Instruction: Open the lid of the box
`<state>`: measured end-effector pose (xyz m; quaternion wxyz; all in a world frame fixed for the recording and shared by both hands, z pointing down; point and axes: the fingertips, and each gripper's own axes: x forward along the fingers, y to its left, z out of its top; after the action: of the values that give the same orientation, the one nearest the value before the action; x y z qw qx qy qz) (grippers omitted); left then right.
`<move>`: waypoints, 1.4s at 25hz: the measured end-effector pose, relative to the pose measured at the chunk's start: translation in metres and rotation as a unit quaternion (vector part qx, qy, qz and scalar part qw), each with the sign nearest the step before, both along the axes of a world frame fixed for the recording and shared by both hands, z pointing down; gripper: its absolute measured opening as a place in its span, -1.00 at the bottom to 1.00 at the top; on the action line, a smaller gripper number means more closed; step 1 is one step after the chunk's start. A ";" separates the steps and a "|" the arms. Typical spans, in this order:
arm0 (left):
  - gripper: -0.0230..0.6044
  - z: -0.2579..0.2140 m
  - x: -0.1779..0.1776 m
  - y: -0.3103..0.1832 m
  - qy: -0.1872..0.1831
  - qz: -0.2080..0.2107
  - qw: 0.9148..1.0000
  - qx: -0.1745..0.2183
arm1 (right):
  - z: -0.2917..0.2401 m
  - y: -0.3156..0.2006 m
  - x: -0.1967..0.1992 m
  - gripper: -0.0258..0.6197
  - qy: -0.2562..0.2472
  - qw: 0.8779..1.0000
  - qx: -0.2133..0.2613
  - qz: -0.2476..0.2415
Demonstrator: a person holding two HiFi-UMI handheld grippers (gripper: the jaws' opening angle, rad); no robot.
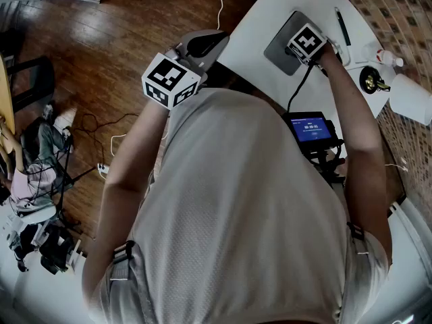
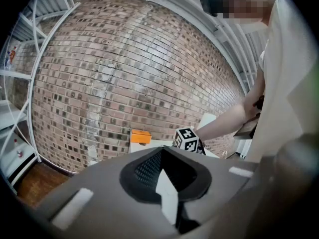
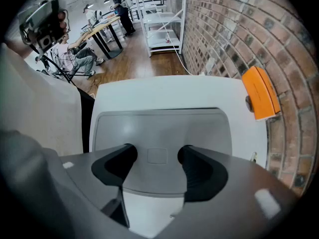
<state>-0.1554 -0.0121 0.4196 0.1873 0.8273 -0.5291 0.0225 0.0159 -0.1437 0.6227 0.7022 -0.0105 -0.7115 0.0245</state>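
Observation:
The box is a flat grey case with a closed lid point(image 3: 159, 128), lying on the white table point(image 3: 149, 93); the head view shows it point(image 1: 282, 42) at the table's near edge. My right gripper point(image 3: 157, 157) hovers over the lid's near edge, jaws wide open on either side of a small square mark, with nothing between them. Its marker cube point(image 1: 307, 42) covers part of the box from above. My left gripper point(image 1: 208, 44) is held up in the air away from the table, its jaws point(image 2: 165, 158) shut and empty, facing the brick wall.
An orange object point(image 3: 260, 92) stands at the table's far side against the brick wall point(image 3: 229, 29). A pen point(image 1: 342, 25), a small white bottle point(image 1: 388, 58), a black bowl point(image 1: 371, 79) and a white cylinder point(image 1: 410, 98) lie right of the box. A lit screen point(image 1: 312, 129) hangs on the chest.

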 end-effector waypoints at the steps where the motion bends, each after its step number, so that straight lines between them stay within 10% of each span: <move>1: -0.92 0.000 0.001 0.001 0.000 -0.002 1.000 -0.001 | 0.000 0.000 0.001 0.05 0.000 1.000 -0.004 0.001; 14: -0.92 0.018 0.023 -0.017 0.001 0.037 0.999 -0.009 | -0.019 -0.003 0.006 0.00 -0.107 0.994 0.018 0.026; 24: -0.92 0.004 0.107 -0.039 -0.011 0.161 0.987 -0.003 | -0.025 0.042 0.149 0.00 -0.120 0.982 0.034 0.143; 35: -0.92 0.002 0.157 -0.056 -0.026 0.214 0.976 -0.017 | 0.043 0.079 0.215 0.01 -0.038 0.999 -0.013 -0.005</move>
<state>0.0017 -0.0683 0.4214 0.1780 0.9172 -0.3441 0.0925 0.2310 -0.0649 0.6653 0.6745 -0.0239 -0.7372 0.0297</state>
